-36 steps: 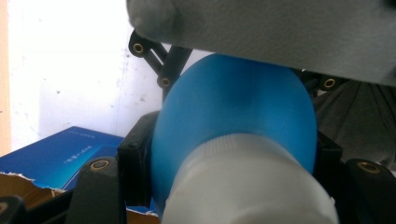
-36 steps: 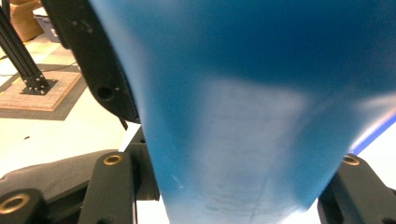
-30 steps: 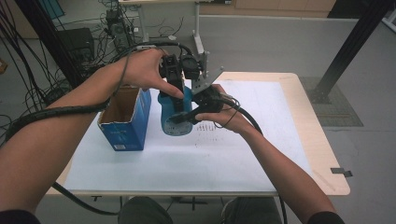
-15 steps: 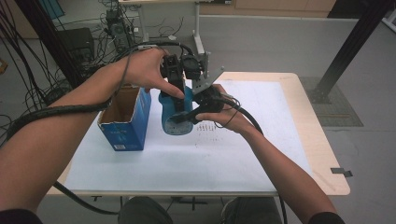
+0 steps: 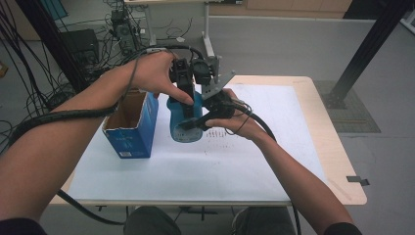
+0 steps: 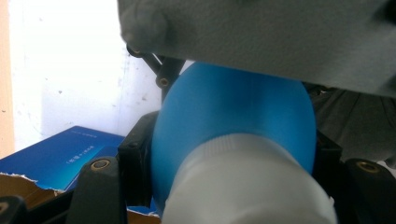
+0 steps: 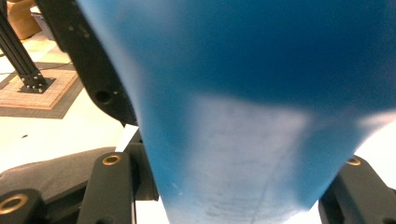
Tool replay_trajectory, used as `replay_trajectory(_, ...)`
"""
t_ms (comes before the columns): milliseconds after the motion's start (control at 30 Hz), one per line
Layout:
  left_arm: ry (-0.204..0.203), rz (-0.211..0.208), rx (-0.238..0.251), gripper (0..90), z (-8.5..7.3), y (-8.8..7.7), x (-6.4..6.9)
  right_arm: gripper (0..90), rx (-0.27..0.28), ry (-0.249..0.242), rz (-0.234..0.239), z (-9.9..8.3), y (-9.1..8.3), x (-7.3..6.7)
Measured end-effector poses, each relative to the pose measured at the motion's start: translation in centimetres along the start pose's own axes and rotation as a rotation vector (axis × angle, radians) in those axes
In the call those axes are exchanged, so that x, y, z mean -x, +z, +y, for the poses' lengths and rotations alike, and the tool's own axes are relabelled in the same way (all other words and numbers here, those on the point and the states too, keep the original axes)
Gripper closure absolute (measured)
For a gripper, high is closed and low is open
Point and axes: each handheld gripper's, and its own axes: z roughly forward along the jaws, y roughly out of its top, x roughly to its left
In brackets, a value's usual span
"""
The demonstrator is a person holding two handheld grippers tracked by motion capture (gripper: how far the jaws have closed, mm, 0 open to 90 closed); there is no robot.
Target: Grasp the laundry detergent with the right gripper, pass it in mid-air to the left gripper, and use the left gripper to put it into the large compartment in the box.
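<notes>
A blue bottle [image 5: 184,123] with a white cap [image 6: 247,186] is held upright just above the white table [image 5: 274,166], near its middle. My left gripper [image 5: 189,100] comes down from above and is shut on the bottle's upper body; in the left gripper view its black jaws press both sides of the blue bottle [image 6: 233,116]. My right gripper [image 5: 196,125] reaches in from the right and is shut on the lower body. In the right gripper view the bottle [image 7: 257,116] stands between the two jaws.
An open blue carton [image 5: 130,126] stands on the table just left of the bottle, and also appears as a blue carton [image 6: 60,154] in the left gripper view. Black cables trail from both grippers. The table's right half is bare white sheet [image 5: 284,122] with a wooden edge.
</notes>
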Motion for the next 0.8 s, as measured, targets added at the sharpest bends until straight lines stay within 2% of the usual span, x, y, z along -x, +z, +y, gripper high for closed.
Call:
replay_trajectory(267, -0.002, -0.005, -0.002, 36.6, -0.01, 0.05, -0.03, 42.8, 0.005, 0.01, 0.011, -0.02, 0.04, -0.04)
replay_trajectory(800, -0.004, -0.003, -0.007, 36.7, -0.03, 0.03, 0.08, 42.6, 0.003, -0.002, 0.006, -0.05, 0.11, 0.0)
